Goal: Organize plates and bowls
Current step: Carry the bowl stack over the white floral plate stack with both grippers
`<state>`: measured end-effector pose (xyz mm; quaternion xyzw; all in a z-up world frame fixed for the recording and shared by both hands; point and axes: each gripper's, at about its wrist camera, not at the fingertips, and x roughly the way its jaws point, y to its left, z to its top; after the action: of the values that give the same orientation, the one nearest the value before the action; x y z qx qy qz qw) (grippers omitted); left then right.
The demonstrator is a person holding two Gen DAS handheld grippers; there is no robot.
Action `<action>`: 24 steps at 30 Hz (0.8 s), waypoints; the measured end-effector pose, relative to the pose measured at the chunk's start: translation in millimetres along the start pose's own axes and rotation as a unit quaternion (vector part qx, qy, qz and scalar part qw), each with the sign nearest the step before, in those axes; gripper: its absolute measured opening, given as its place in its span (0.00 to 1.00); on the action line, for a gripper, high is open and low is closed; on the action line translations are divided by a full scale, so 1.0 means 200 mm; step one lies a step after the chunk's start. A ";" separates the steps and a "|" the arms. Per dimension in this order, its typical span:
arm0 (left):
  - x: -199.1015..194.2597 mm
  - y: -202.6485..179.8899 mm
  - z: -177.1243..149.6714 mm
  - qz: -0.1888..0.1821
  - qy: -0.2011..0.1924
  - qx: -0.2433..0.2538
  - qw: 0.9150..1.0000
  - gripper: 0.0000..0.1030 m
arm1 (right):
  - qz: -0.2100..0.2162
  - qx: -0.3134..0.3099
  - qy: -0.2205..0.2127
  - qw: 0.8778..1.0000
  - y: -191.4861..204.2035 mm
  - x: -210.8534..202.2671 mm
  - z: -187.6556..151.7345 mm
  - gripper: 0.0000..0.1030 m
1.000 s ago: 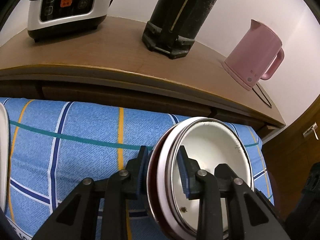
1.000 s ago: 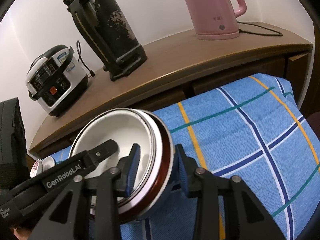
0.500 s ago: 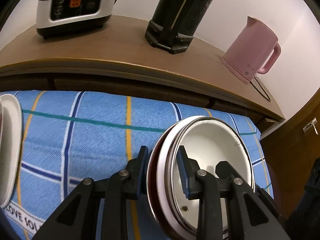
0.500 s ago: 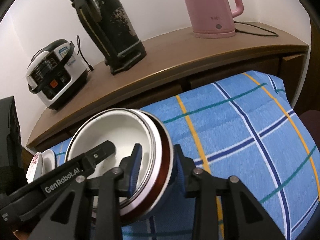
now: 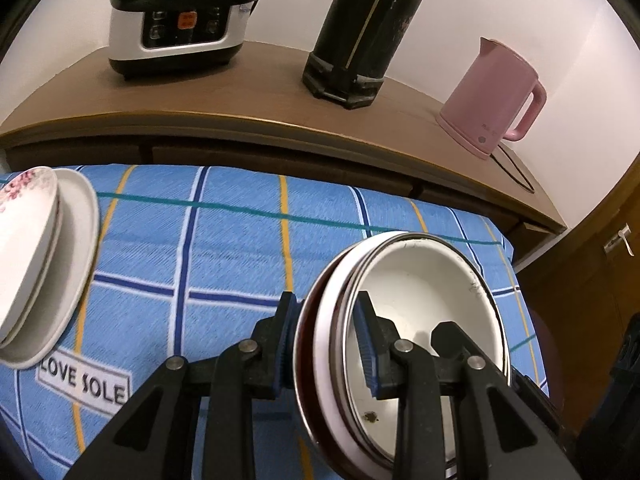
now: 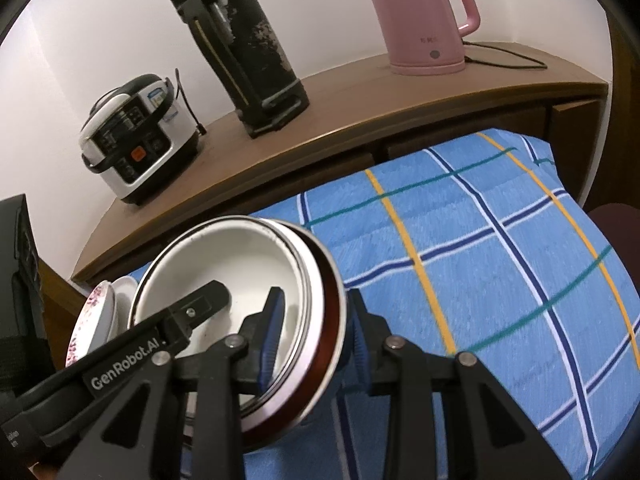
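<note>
Wood counter (image 5: 248, 80) is running along the back wall w/ a rice cooker (image 5: 180, 16), a tall black thermos (image 5: 360, 32) and a pink kettle (image 5: 492, 100) standing on it. Below it a blue plaid cloth (image 5: 224, 248) (label reading "LOVE SOLE") is covering the table. At the cloth's left end, a white plate (image 5: 68, 272) is sitting w/ a flower-print bowl (image 5: 24, 240) on top. The stacked bowls (image 5: 424, 304), white inside, dark red outside, are being held tilted above the cloth's right part. Left gripper (image 5: 326, 344) is clamping one side of the rim, one pad inside, one outside. Right gripper (image 6: 314, 340) is clamping the opposite side the same way.
</note>
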<state>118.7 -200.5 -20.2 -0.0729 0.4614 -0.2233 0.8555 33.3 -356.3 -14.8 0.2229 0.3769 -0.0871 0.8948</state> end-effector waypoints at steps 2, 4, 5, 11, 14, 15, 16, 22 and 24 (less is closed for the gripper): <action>-0.03 0.01 -0.02 0.000 -0.001 -0.001 1.000 0.31 | 0.001 0.000 0.000 1.000 0.01 -0.02 -0.02 0.31; -0.06 0.02 -0.04 0.000 -0.003 -0.002 1.000 0.31 | 0.001 -0.001 0.000 1.000 0.02 -0.05 -0.04 0.31; -0.07 0.02 -0.05 0.000 -0.004 -0.003 1.000 0.31 | 0.002 -0.001 -0.001 1.000 0.03 -0.06 -0.05 0.31; -0.15 0.07 -0.11 0.005 -0.010 -0.008 1.000 0.31 | 0.005 -0.003 -0.002 1.000 0.08 -0.13 -0.11 0.30; -0.19 0.10 -0.14 0.008 -0.013 -0.012 1.000 0.31 | 0.007 -0.006 0.000 1.000 0.11 -0.15 -0.15 0.30; -0.21 0.11 -0.15 0.009 -0.014 -0.013 1.000 0.31 | 0.008 -0.007 0.000 1.000 0.13 -0.16 -0.16 0.30; -0.22 0.12 -0.15 0.009 -0.015 -0.013 1.000 0.31 | 0.009 -0.008 0.000 1.000 0.14 -0.17 -0.17 0.30; -0.31 0.19 -0.20 0.014 -0.023 -0.018 0.999 0.31 | 0.015 -0.017 0.000 1.000 0.21 -0.23 -0.24 0.30; -0.34 0.22 -0.21 0.016 -0.025 -0.022 0.999 0.31 | 0.017 -0.020 -0.001 1.000 0.24 -0.24 -0.26 0.30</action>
<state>66.1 -127.3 -6.8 -0.0898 0.4455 -0.1976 0.8686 -17.8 -290.5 3.9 0.2111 0.3740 -0.0643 0.9008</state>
